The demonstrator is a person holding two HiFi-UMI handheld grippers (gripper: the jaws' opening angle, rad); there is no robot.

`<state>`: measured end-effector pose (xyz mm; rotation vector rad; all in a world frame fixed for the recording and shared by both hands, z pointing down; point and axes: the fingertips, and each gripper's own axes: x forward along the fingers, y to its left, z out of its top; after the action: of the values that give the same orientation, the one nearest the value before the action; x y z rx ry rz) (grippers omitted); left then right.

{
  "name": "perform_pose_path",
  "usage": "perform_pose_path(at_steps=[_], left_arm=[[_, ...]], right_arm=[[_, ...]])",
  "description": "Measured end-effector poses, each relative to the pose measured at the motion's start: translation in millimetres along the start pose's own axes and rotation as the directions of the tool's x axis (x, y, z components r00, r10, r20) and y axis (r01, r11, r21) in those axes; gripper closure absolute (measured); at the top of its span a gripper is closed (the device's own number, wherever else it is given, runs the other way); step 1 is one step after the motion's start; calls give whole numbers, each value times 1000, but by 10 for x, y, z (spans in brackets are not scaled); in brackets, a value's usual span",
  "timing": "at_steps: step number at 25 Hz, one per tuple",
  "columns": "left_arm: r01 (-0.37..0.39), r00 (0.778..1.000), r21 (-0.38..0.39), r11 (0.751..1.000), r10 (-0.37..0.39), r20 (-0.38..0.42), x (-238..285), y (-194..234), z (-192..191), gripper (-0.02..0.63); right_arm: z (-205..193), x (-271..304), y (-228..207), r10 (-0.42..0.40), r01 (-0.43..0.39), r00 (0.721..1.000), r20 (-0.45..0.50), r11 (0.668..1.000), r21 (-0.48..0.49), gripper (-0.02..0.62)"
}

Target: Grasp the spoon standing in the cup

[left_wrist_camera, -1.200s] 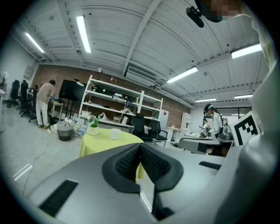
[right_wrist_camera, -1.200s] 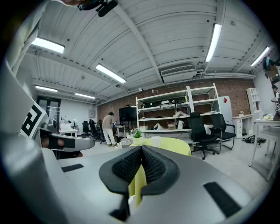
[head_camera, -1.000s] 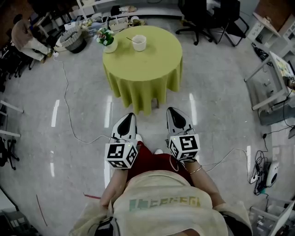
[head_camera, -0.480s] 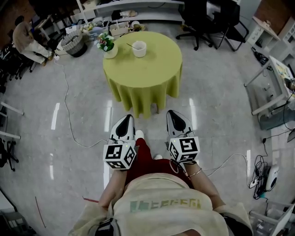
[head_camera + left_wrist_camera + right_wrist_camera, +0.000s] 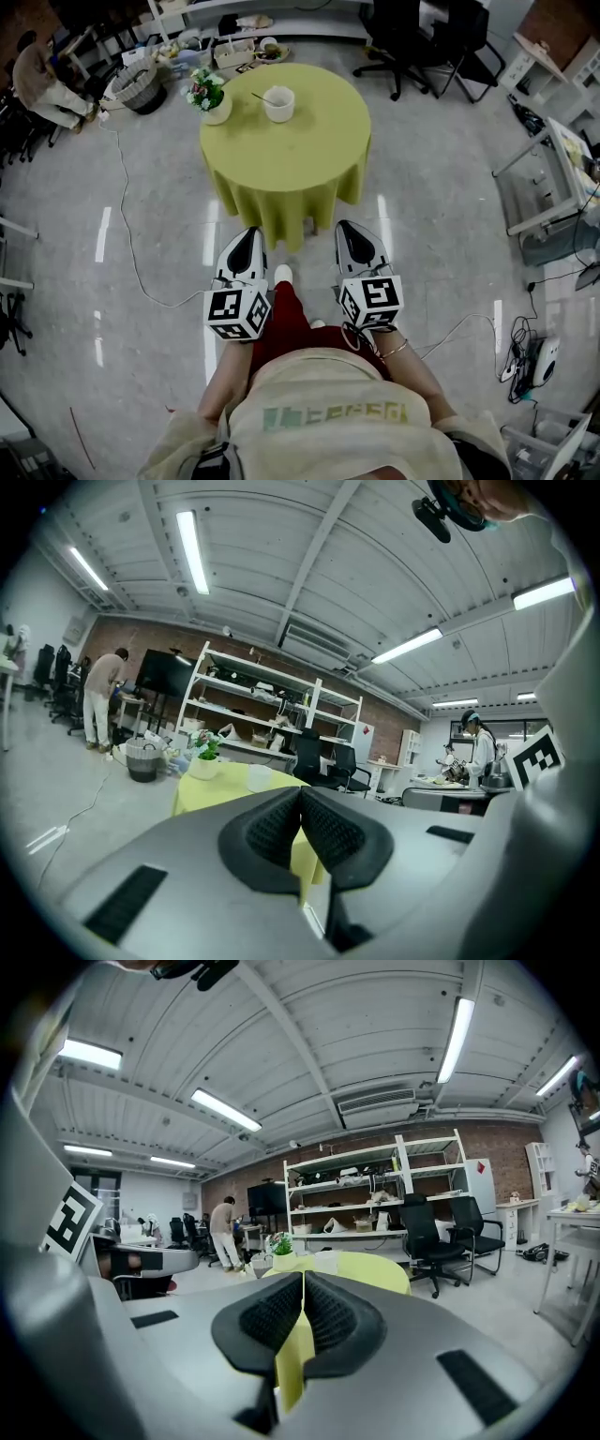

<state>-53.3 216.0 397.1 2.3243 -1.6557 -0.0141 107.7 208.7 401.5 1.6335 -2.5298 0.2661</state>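
Note:
A white cup [image 5: 279, 103] stands near the far left of a round table under a yellow-green cloth [image 5: 291, 141]; a spoon [image 5: 262, 97] leans out of the cup to the left. The cup [image 5: 259, 777] also shows small in the left gripper view. My left gripper [image 5: 245, 246] and right gripper [image 5: 359, 240] are held low in front of me, well short of the table, both shut with nothing between the jaws. In the right gripper view the table [image 5: 361, 1269] lies straight ahead beyond the shut jaws.
A pot of flowers [image 5: 211, 97] stands left of the cup. A woven basket [image 5: 133, 82] and a seated person [image 5: 42, 82] are at far left. Black office chairs [image 5: 427, 37] stand behind the table, a metal rack [image 5: 553, 178] at right, cables [image 5: 141, 253] on the floor.
The table and cup have slid slightly toward the left and nearer in the head view as I step forward. Both grippers stay shut, held as before.

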Motion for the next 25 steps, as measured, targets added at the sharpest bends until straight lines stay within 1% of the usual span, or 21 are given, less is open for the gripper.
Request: perform_pose_path(at_steps=[3, 9, 13, 20, 25], left_arm=[[-3, 1000, -2, 1000, 3, -17, 240, 101, 9, 581], [1, 999, 1, 1000, -1, -35, 685, 310, 36, 581], [9, 999, 0, 1000, -9, -47, 958, 440, 62, 581], [13, 998, -11, 1000, -14, -67, 1325, 659, 98, 581], [32, 996, -18, 999, -33, -81, 1565, 814, 143, 581]], right_arm=[[22, 222, -96, -5, 5, 1000, -20, 1000, 2, 558], [31, 684, -236, -13, 13, 1000, -9, 1000, 12, 558], [60, 977, -318, -23, 24, 999, -25, 1000, 21, 558], [111, 1393, -417, -29, 30, 999, -36, 999, 25, 558], [136, 1676, -425, -33, 34, 998, -56, 999, 25, 558]])
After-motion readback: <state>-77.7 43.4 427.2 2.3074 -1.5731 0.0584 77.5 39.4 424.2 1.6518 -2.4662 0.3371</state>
